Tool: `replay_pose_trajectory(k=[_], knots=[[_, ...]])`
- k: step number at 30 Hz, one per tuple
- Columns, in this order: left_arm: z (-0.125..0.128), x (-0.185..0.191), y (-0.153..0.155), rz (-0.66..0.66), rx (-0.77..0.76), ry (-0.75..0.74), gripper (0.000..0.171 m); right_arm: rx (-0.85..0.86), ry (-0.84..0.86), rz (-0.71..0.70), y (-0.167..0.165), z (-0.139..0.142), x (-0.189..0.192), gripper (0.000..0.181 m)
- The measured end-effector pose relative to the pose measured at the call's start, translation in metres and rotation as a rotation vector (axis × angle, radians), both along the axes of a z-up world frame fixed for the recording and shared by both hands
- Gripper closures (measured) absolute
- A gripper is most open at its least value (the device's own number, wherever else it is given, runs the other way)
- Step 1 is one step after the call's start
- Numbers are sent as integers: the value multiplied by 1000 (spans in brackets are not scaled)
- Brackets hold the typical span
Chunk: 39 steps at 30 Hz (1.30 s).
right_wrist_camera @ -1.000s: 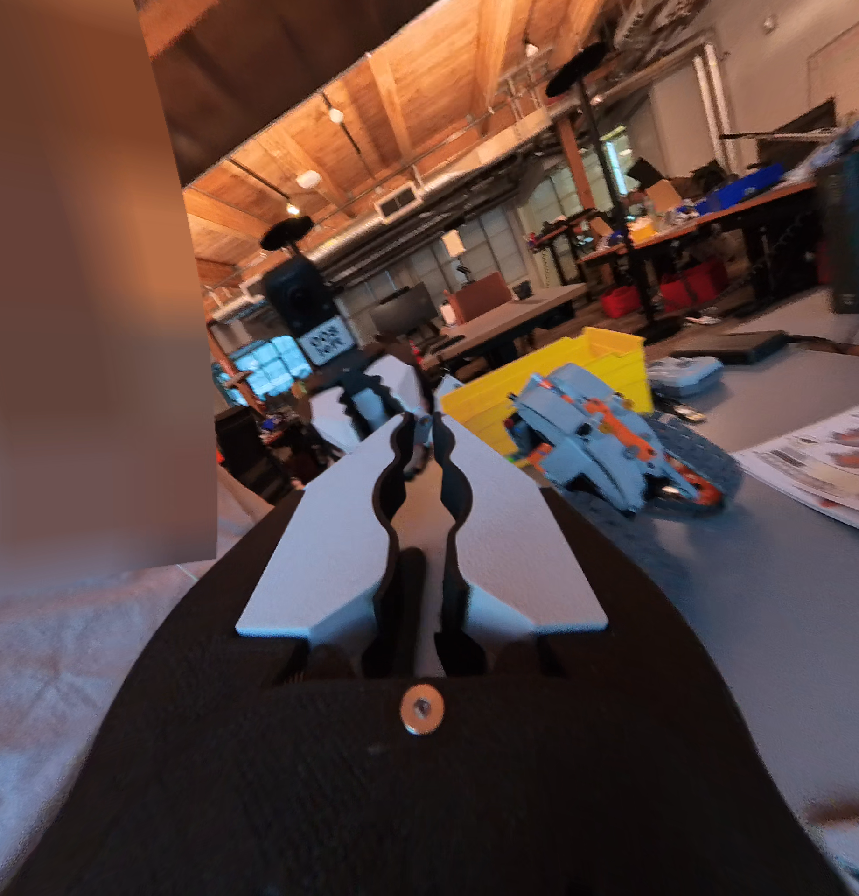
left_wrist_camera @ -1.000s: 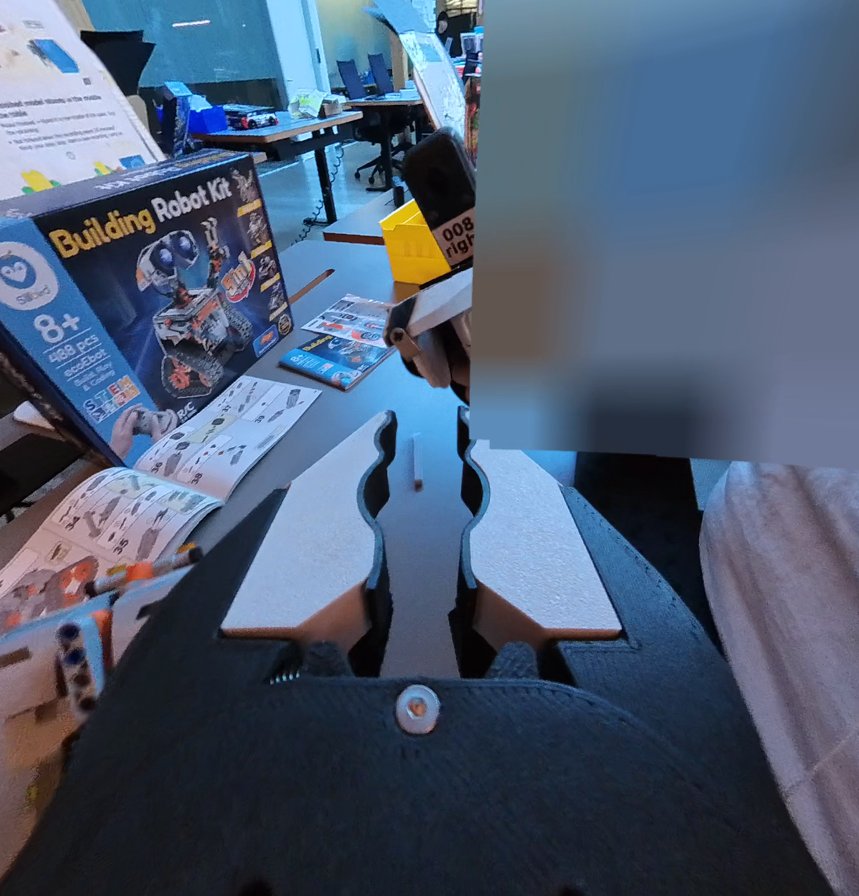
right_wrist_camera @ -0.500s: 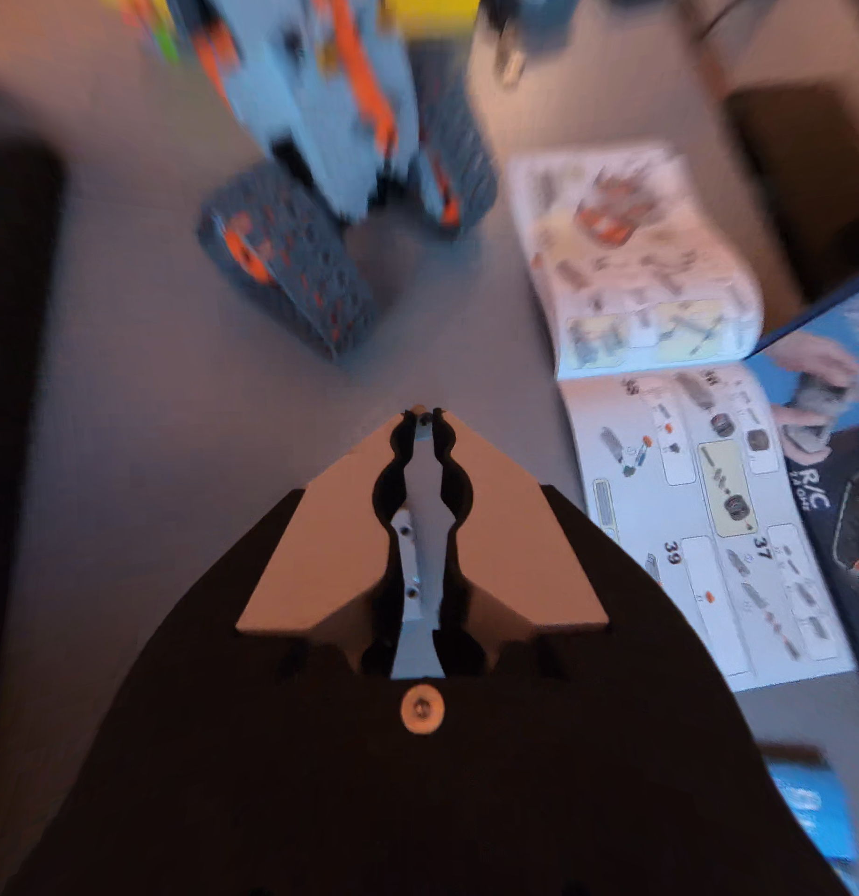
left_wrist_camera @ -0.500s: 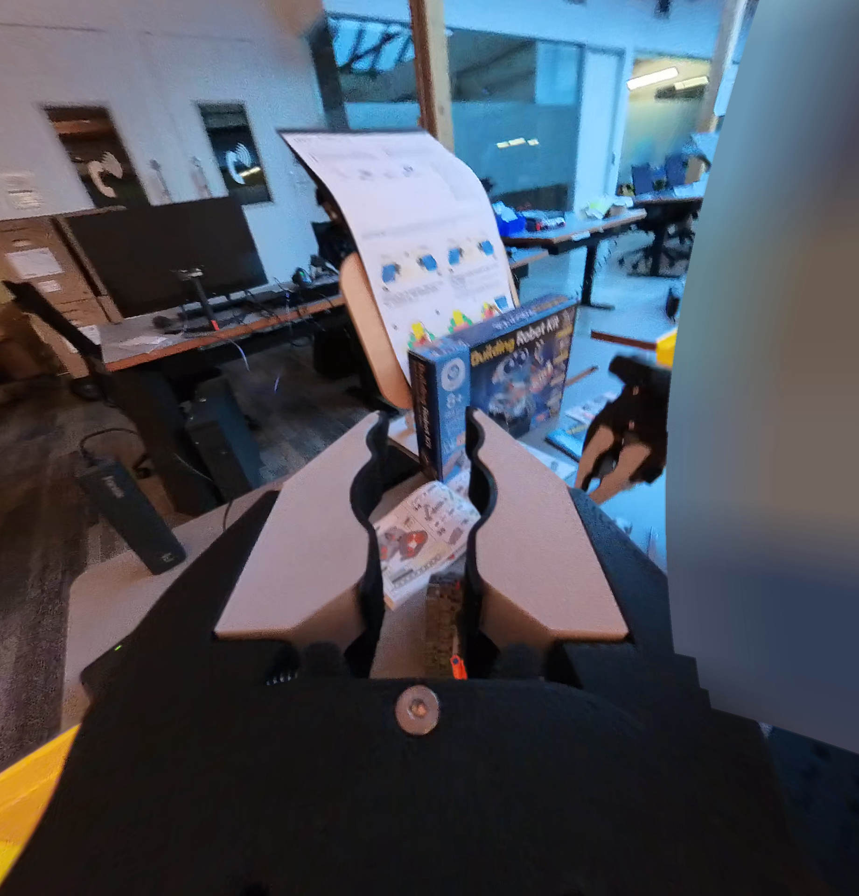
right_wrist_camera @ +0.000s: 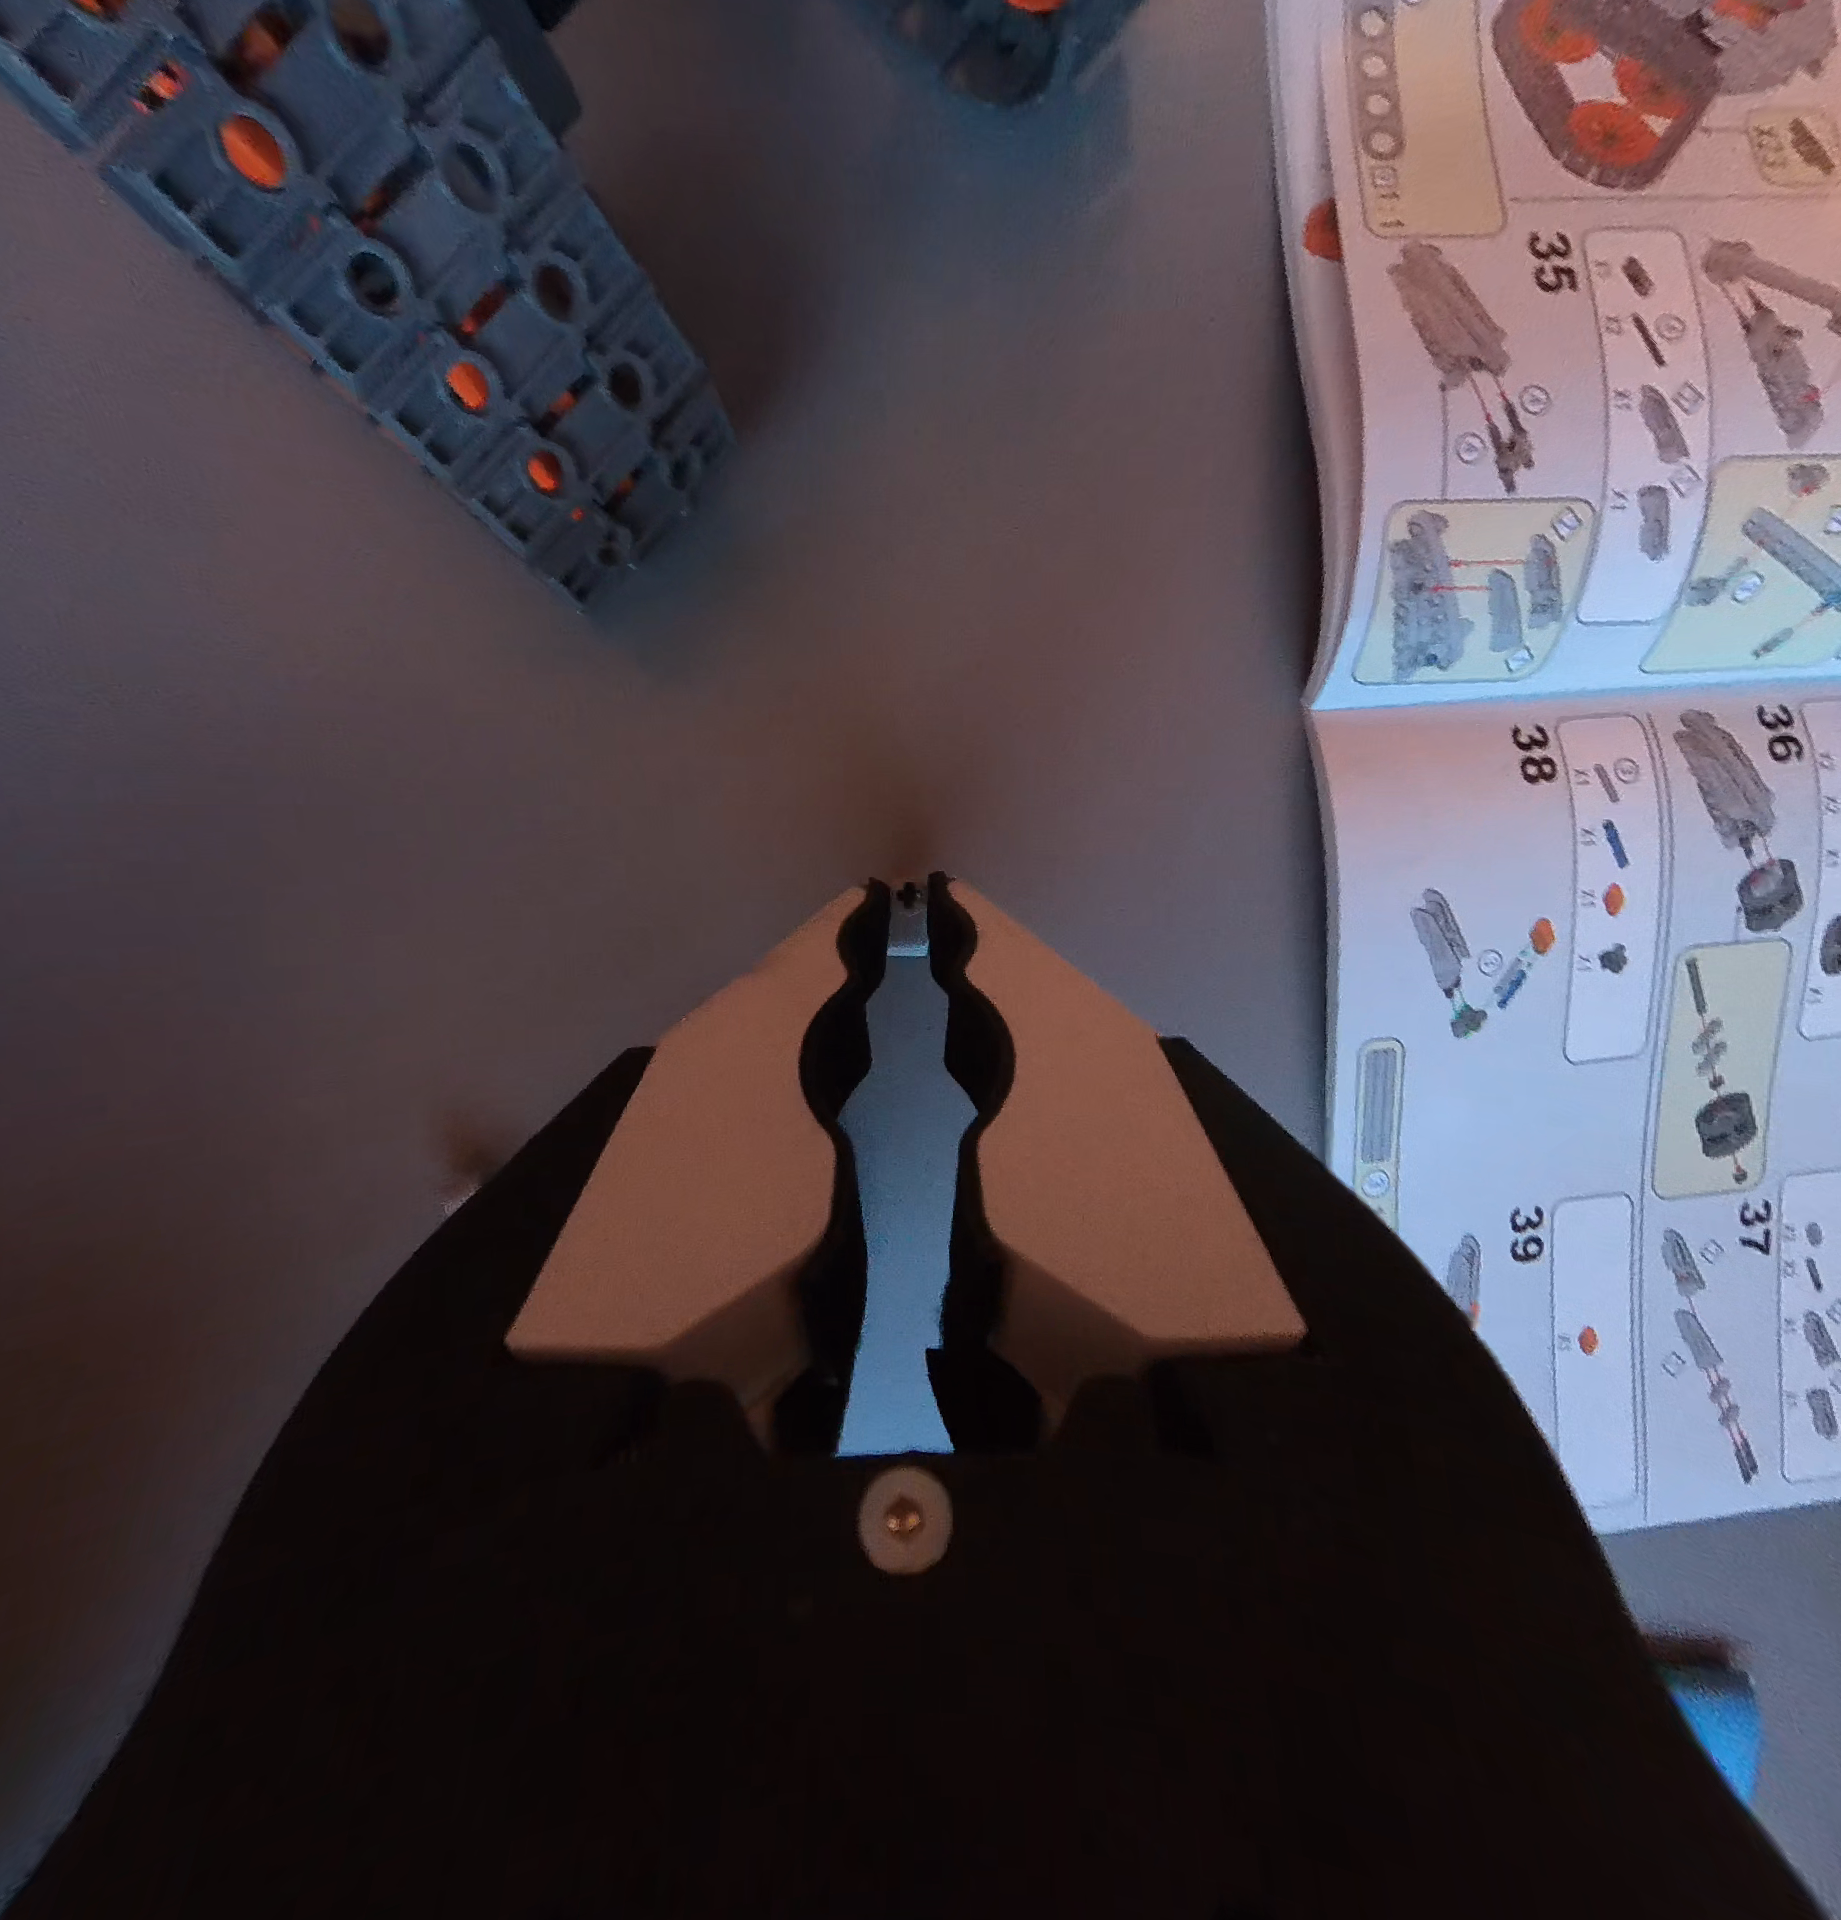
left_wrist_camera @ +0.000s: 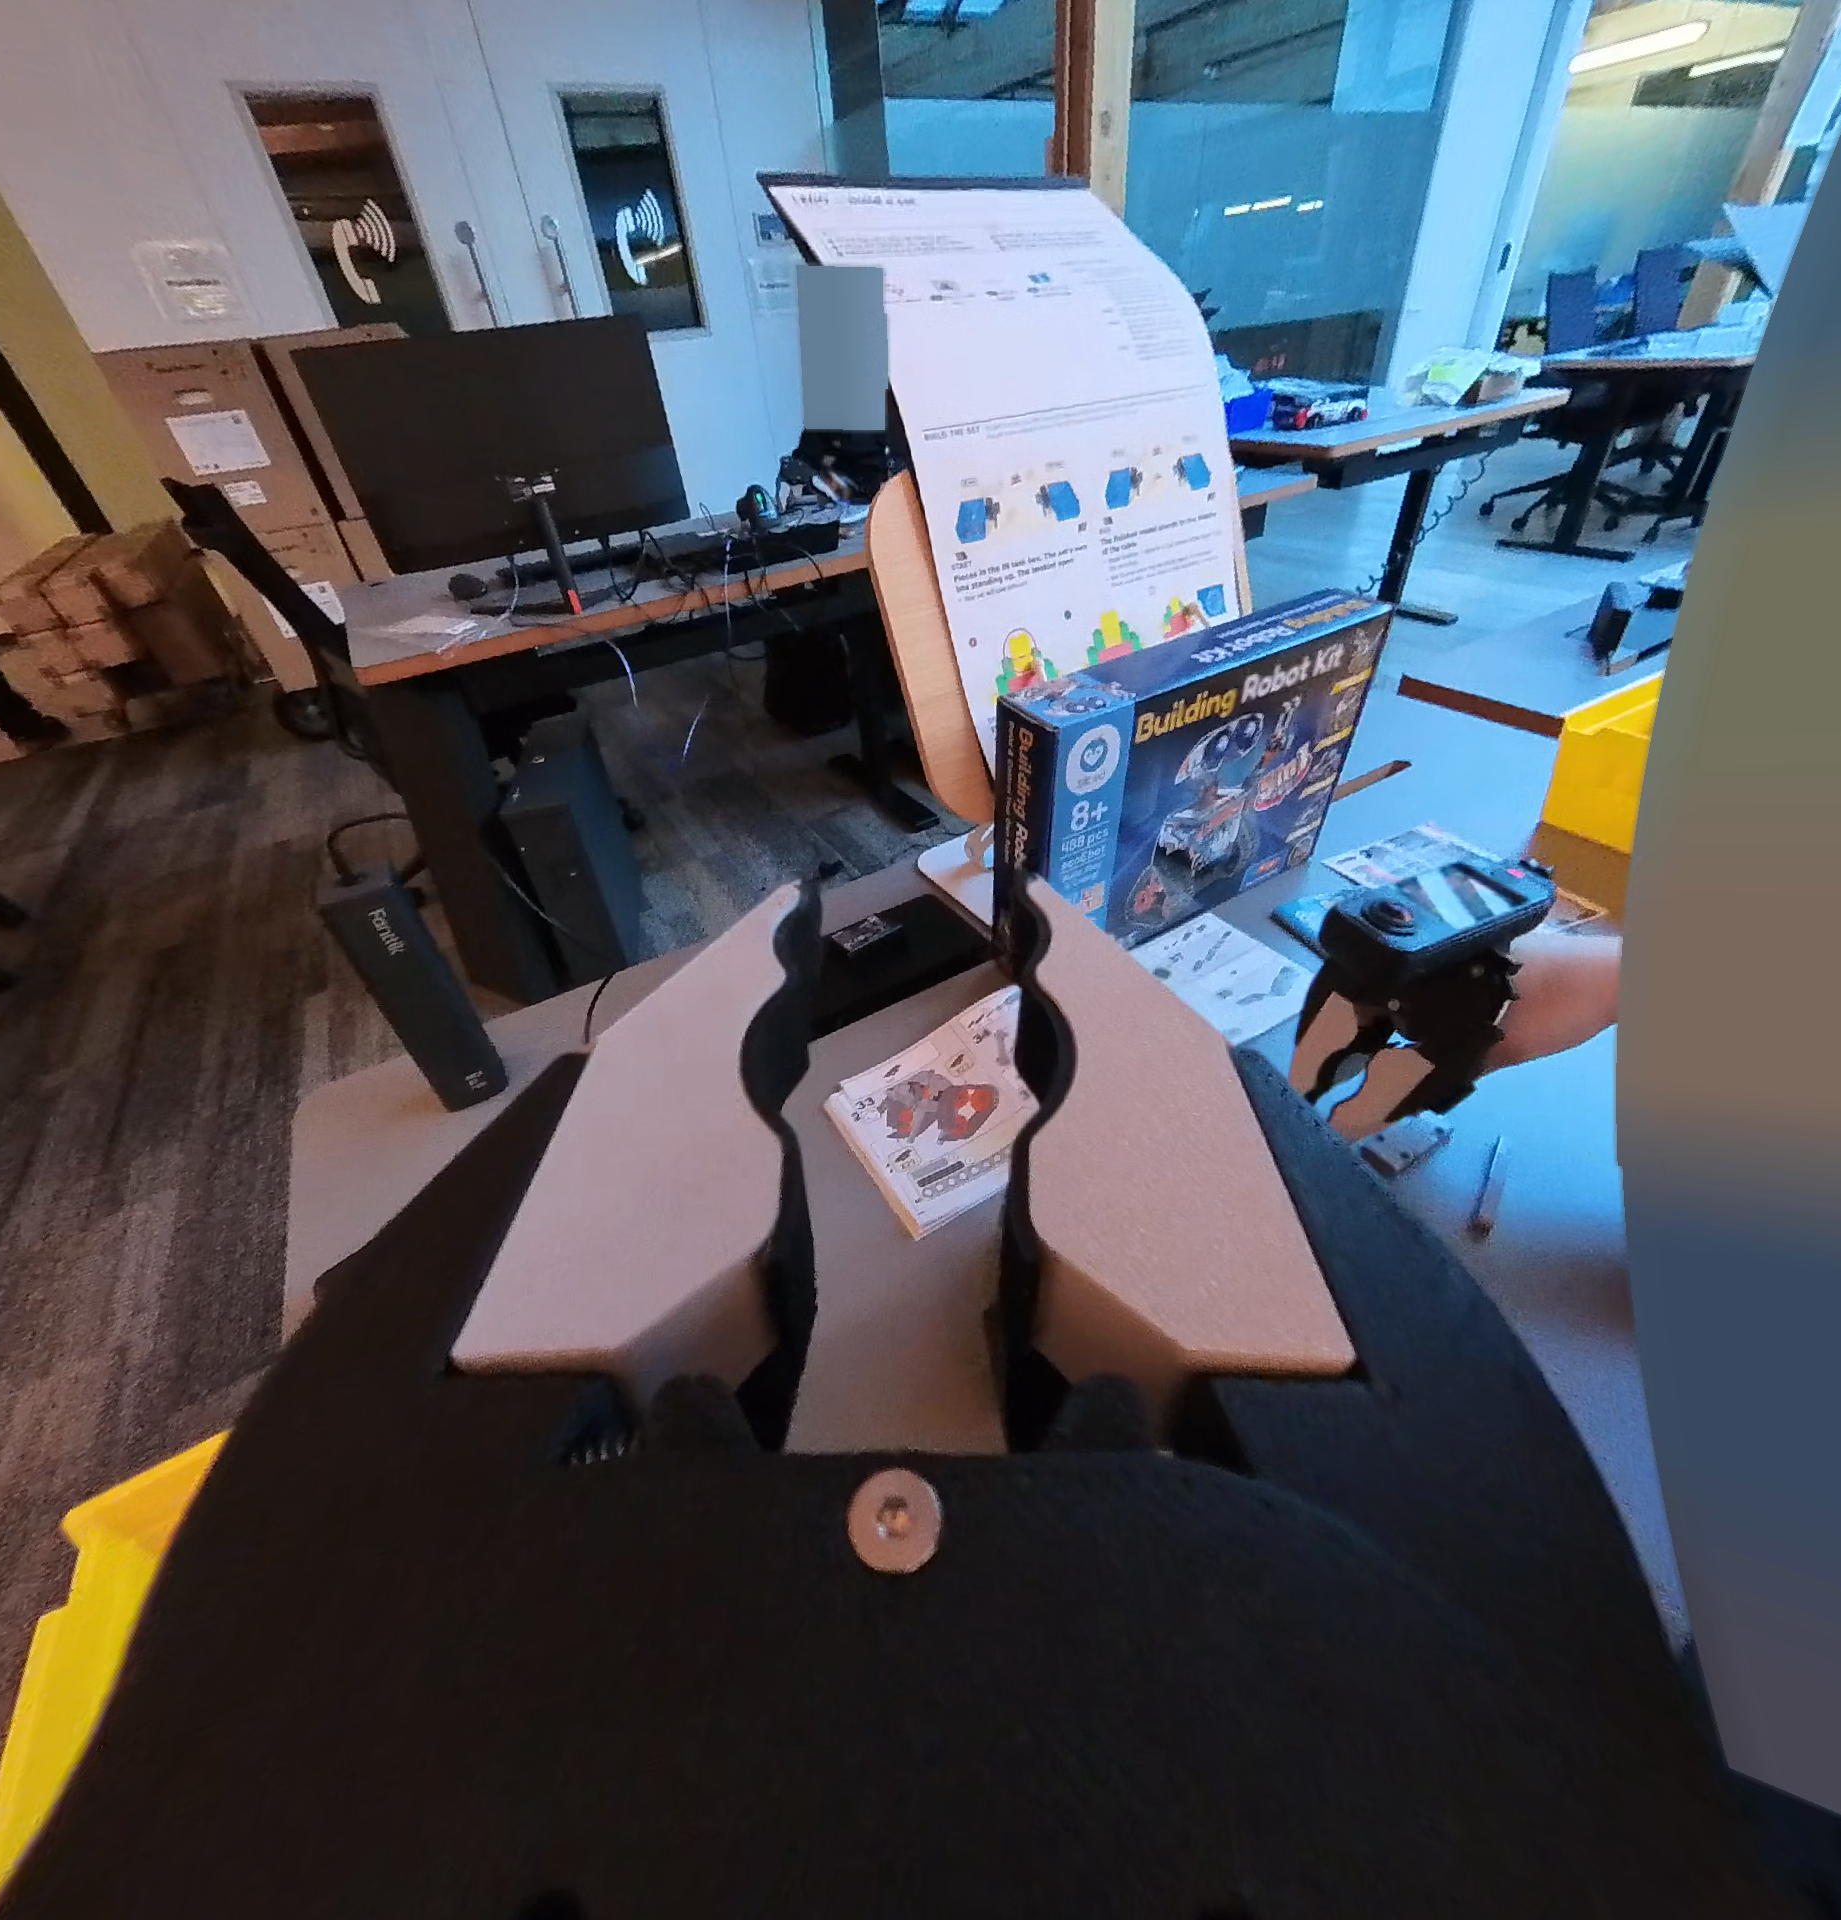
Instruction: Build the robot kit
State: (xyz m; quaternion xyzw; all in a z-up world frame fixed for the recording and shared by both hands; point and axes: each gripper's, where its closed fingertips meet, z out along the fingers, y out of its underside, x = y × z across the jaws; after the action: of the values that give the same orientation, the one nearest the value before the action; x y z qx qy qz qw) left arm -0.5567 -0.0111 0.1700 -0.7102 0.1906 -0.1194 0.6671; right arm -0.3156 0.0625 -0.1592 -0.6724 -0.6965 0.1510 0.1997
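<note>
My right gripper points straight down at the grey table, shut on a small grey building piece whose end sits at the fingertips, close to the tabletop. A grey and orange tracked model lies up and to the left of it. An open instruction booklet lies to its right. In the left wrist view the right gripper stands over the grey piece, with a thin rod beside it. My left gripper is open and empty, held above the table, facing the kit box.
A yellow bin sits at lower left and another at the right. A black flat device lies by the box. A large printed sheet stands behind it. The booklet lies under the left gripper. Desks and a monitor stand beyond. There is about 40 cm between the tips of the two grippers.
My right gripper has tipped from level to pointing down and dropped close to the table with the grey piece in it. My left gripper has risen and swung left toward the box.
</note>
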Motion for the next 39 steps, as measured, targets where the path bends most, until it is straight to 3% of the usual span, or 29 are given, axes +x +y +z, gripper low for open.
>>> replay_pose_trajectory(k=[9,15,20,24,30,33,36,39], knots=[[0,1,-4,-5,6,15,138,-17,77,83,-9,-3,-4,173],[1,2,-2,-15,13,18,138,-82,130,85,-11,3,5,160],[0,5,1,-28,7,24,138,-169,246,31,1,14,11,161],[-2,11,-1,-49,2,36,138,-298,259,62,-12,10,4,162],[1,10,-7,-62,8,29,137,-283,211,63,-11,-2,1,173],[-1,9,-6,-62,1,27,137,-109,190,47,3,-1,3,173],[-3,10,-4,-63,-11,34,137,318,136,152,15,4,1,173],[-6,12,-4,-62,-20,49,137,626,22,287,14,2,4,173]])
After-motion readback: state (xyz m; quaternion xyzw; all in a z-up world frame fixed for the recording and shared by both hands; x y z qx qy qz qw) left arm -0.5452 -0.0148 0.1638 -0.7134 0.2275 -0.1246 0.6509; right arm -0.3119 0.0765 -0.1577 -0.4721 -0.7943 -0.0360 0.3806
